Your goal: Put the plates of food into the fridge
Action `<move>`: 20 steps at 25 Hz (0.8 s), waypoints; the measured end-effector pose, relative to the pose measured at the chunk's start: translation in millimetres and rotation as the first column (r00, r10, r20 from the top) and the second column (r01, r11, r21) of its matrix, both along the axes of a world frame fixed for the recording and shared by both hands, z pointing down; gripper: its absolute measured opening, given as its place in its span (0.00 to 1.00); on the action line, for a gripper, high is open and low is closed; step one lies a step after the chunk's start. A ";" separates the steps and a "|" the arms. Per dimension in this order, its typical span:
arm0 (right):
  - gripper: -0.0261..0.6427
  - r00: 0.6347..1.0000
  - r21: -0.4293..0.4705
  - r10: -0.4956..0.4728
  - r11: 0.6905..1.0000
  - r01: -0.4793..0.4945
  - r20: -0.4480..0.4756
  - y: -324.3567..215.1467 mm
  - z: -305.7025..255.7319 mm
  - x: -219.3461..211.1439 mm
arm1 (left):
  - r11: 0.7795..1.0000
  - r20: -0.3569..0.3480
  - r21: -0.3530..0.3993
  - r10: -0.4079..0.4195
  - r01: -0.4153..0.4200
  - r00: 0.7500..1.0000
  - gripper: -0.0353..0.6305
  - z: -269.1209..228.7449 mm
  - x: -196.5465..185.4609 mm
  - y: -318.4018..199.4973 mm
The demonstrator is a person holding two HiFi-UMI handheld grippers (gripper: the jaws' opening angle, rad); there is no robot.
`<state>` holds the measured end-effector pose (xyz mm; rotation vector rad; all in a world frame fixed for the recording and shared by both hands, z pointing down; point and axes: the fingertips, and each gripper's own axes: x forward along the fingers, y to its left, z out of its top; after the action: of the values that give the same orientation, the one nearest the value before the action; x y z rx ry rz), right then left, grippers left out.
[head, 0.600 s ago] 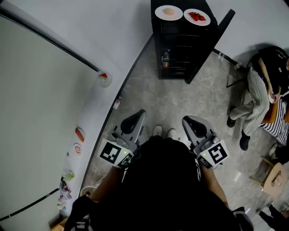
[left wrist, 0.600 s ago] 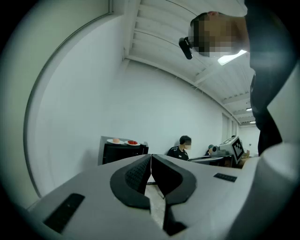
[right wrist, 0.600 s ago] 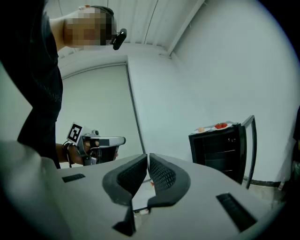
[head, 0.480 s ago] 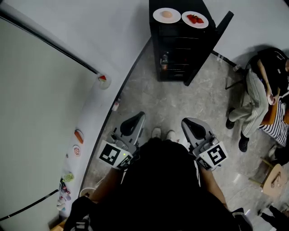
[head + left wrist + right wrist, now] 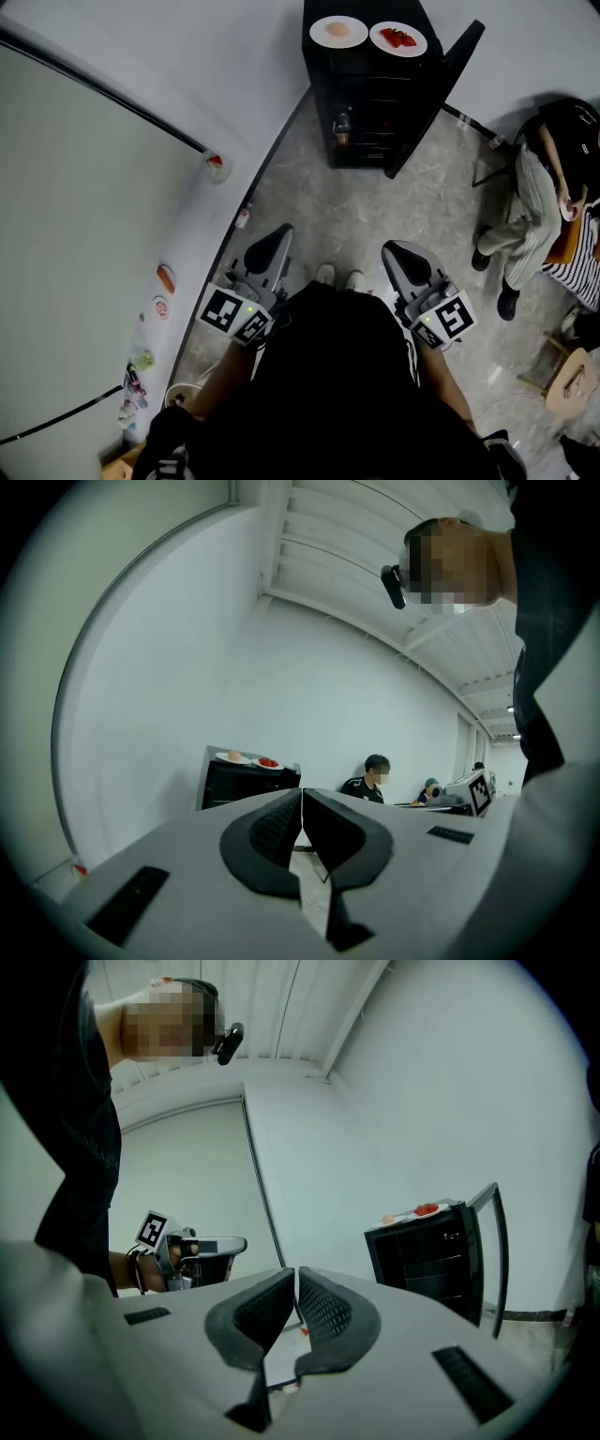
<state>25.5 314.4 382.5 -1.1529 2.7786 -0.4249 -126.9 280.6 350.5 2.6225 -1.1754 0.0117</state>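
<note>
Both plates sit side by side on top of the small black fridge (image 5: 373, 103), well apart from the person: the plate with pale food (image 5: 338, 31) on the left, the plate with red food (image 5: 397, 38) on the right. The fridge door (image 5: 448, 77) stands open at the right, with dark shelves showing inside.

The left gripper (image 5: 272, 251) and the right gripper (image 5: 401, 262) are held low at the person's sides. Each has its jaws pressed together with nothing between them.

The step in hand looks like the approach. To do it well, walk up square to the open front and spread the jaws before reaching. Take one plate by its rim and keep it level so the food does not slide. Clear the door edge on the way down to a shelf.

The floor (image 5: 375, 202) is grey, stone-patterned and bare between the person and the fridge. White walls close the room in, and a seated person (image 5: 539, 192) is off to the right, clear of the path.
</note>
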 end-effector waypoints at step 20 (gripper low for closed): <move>0.09 0.996 -0.059 0.054 0.997 -0.050 0.065 -6.0 27.0 64.8 | 1.000 0.009 -0.026 0.001 -0.001 1.000 0.09 7.6 37.4 -5.3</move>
<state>90.4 308.3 409.5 -1.1971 2.6901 -0.5305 -89.5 275.3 358.1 2.6032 -1.1696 0.0388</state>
